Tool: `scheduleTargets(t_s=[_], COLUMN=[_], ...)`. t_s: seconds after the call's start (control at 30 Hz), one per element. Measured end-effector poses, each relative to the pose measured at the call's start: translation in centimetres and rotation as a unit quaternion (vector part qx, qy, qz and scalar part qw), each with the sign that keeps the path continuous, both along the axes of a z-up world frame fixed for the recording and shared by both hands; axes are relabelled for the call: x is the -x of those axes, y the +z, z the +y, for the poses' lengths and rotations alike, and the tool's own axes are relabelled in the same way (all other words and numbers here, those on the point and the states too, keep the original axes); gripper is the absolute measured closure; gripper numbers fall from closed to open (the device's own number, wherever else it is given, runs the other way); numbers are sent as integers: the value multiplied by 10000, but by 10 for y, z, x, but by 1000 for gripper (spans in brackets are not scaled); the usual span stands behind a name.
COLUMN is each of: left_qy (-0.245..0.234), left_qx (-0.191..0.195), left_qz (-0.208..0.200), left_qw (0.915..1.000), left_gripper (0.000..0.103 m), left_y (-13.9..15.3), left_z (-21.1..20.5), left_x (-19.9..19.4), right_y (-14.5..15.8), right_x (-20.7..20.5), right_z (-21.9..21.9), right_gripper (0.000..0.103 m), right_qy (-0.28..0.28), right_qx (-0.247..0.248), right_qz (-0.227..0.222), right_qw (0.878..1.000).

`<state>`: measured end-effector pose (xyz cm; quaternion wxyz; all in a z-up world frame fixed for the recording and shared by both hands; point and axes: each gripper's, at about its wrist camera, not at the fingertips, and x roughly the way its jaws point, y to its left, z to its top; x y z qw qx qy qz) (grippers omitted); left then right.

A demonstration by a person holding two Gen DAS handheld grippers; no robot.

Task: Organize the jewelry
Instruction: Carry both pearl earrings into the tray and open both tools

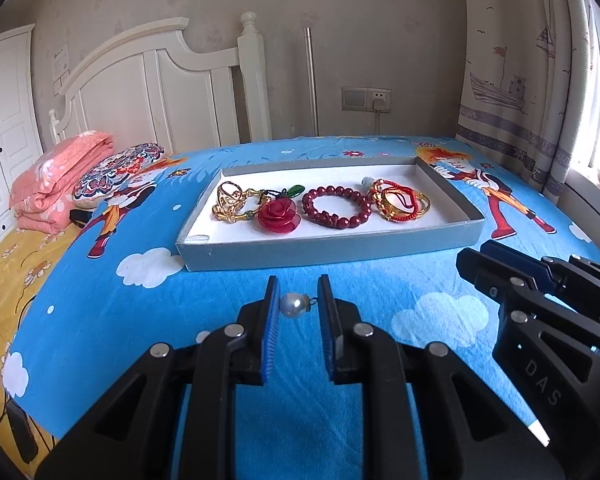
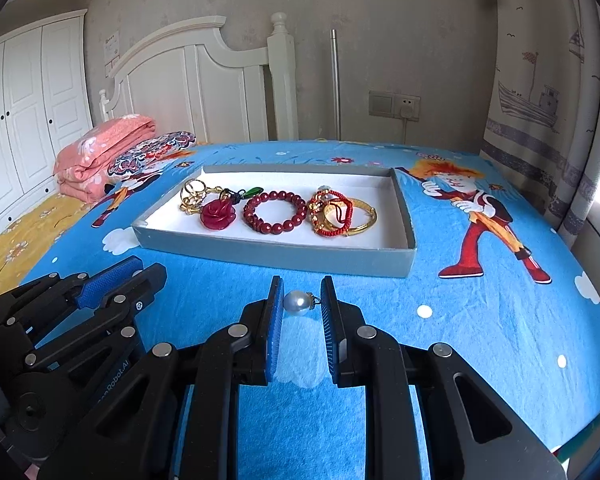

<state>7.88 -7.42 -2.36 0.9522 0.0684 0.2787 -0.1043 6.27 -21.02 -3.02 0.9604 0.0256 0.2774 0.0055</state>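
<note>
A grey shallow tray [image 1: 332, 248] [image 2: 276, 256] lies on the blue cartoon bedsheet. In it lie gold rings [image 1: 232, 200], a red rose pendant [image 1: 278, 216] [image 2: 218, 214], a dark red bead bracelet [image 1: 336, 206] [image 2: 275, 210], and gold bangles with red cord [image 1: 400, 200] [image 2: 340, 212]. One pearl earring [image 1: 294, 305] lies between the tips of my open left gripper [image 1: 298, 300]. Another pearl earring [image 2: 298, 301] lies between the tips of my open right gripper [image 2: 300, 300]. Neither gripper clamps its pearl. Each gripper shows in the other's view: the right one [image 1: 500, 264], the left one [image 2: 120, 276].
A folded pink quilt [image 1: 60, 180] and a patterned pillow [image 1: 120, 168] lie at the far left by the white headboard [image 1: 160, 80]. A curtain [image 1: 540, 80] hangs at the right. A wall socket [image 1: 366, 98] and a metal pole [image 1: 310, 80] stand behind the bed.
</note>
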Motion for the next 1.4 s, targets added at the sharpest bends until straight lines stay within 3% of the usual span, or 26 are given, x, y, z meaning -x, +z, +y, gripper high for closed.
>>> scheduleTargets(t_s=[0.57,1.4], left_qy=[159,779], left_qx=[26,-21], left_qz=[-58,403], left_qw=[9999,9961], left_gripper=[84,84], left_y=[41,27], left_z=[-4,8], left_x=[-59,-169], right_y=[28,14], right_x=[-51,-149], right_z=[-11,9], right_gripper=[84,84], right_qy=[-65,76], right_qx=[104,323], right_qz=[-40,426], right_qw=[9999,9985])
